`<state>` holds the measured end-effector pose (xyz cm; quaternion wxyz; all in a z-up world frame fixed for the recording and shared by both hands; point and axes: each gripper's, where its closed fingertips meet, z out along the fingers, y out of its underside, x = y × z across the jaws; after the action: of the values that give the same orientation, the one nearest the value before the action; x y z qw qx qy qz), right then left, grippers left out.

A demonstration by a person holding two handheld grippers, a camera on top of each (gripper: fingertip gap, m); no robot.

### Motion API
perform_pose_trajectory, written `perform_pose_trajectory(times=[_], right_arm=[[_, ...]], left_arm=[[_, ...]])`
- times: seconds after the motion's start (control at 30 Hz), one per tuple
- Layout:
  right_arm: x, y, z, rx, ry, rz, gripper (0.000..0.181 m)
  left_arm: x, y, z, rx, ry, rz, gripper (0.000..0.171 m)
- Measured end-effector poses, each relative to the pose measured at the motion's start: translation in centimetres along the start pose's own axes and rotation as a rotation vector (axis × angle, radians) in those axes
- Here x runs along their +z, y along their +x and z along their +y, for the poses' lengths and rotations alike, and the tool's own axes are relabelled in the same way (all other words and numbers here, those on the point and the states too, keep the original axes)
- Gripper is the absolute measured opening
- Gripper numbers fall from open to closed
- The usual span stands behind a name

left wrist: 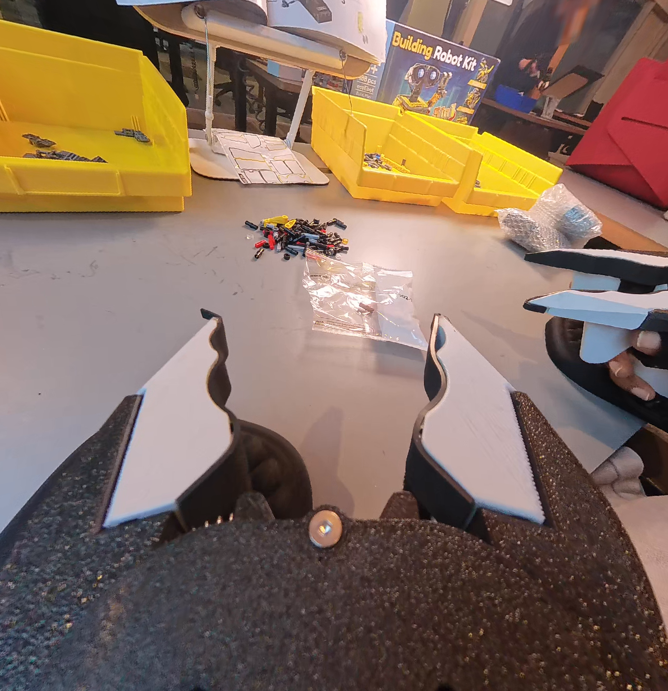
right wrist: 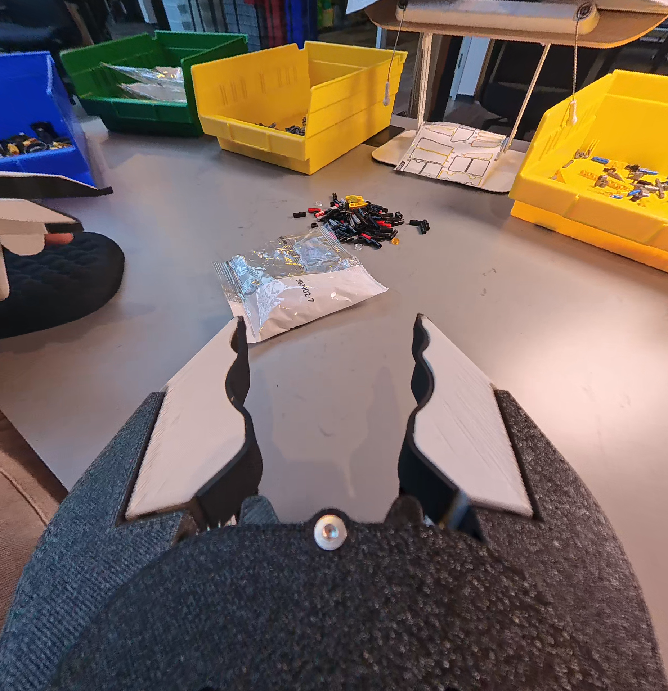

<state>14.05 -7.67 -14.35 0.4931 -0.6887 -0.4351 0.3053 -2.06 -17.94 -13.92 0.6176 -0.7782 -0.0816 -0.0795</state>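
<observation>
My left gripper (left wrist: pixel 325 318) is open and empty above the grey table (left wrist: pixel 100 299). A clear plastic bag (left wrist: pixel 362 303) lies flat just past its fingertips, toward the right finger. Beyond the bag is a pile of small black, red, grey and yellow building pieces (left wrist: pixel 296 237). My right gripper (right wrist: pixel 328 318) is open and empty; the same bag (right wrist: pixel 295 280) lies just ahead of its left finger and the pile (right wrist: pixel 362 220) is beyond. The right gripper also shows at the right edge of the left wrist view (left wrist: pixel 530 282), held by a hand. The left gripper shows at the left edge of the right wrist view (right wrist: pixel 78 209).
Yellow bins stand at the left (left wrist: pixel 81 179) and back right (left wrist: pixel 399 179), with a printed box (left wrist: pixel 437 86) behind. A stand with a sheet of outlines (left wrist: pixel 265 160) is at the back middle. Blue (right wrist: pixel 29 168), green (right wrist: pixel 137 112) and yellow (right wrist: pixel 287 131) bins, a red box (left wrist: pixel 631 142), bubble wrap (left wrist: pixel 549 224).
</observation>
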Motion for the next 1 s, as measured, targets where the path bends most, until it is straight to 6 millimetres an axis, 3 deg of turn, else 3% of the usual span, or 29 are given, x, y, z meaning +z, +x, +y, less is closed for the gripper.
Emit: perform_pose_trajectory(times=[0.1, 0.17, 0.23, 0.33, 0.4, 0.5, 0.67, 0.83, 0.93, 1.0], right_arm=[[0.0, -0.2, 0.0, -0.004, 0.003, -0.013, 0.087], [-0.2, -1.7, -0.4, -0.026, 0.029, -0.095, 0.072], [-0.7, -4.2, -1.2, -0.026, 0.081, -0.235, 0.051], [-1.8, -7.8, -3.2, 0.044, 0.183, -0.448, 0.027], [-2.5, -9.5, -4.2, 0.085, 0.215, -0.570, 0.016], [-2.9, -10.6, -4.8, 0.120, 0.215, -0.642, 0.014], [-2.7, -11.1, -4.5, 0.082, 0.201, -0.628, 0.014], [-2.4, -10.3, -4.0, 0.043, 0.197, -0.559, 0.015], [-2.0, -8.2, -3.9, 0.000, 0.201, -0.432, 0.020], [-1.6, -5.8, -3.9, 0.021, 0.194, -0.307, 0.033]], left_arm=[[0.0, 0.2, 0.0, 0.013, -0.001, 0.000, 0.106], [-0.1, 1.0, -0.2, 0.036, 0.016, 0.043, 0.103], [-0.5, 3.6, -0.2, 0.094, 0.035, 0.186, 0.092], [-1.8, 8.5, 0.0, 0.246, 0.078, 0.400, 0.095], [-2.2, 10.4, 0.1, 0.377, 0.115, 0.432, 0.095], [-2.0, 11.4, 1.1, 0.579, 0.106, 0.402, 0.095], [-1.9, 12.6, 1.7, 0.678, 0.109, 0.407, 0.095], [-2.7, 12.5, 0.0, 0.514, 0.179, 0.447, 0.096], [-3.2, 11.1, -2.2, 0.306, 0.256, 0.454, 0.098], [-2.7, 8.0, -3.2, 0.165, 0.262, 0.350, 0.096]])
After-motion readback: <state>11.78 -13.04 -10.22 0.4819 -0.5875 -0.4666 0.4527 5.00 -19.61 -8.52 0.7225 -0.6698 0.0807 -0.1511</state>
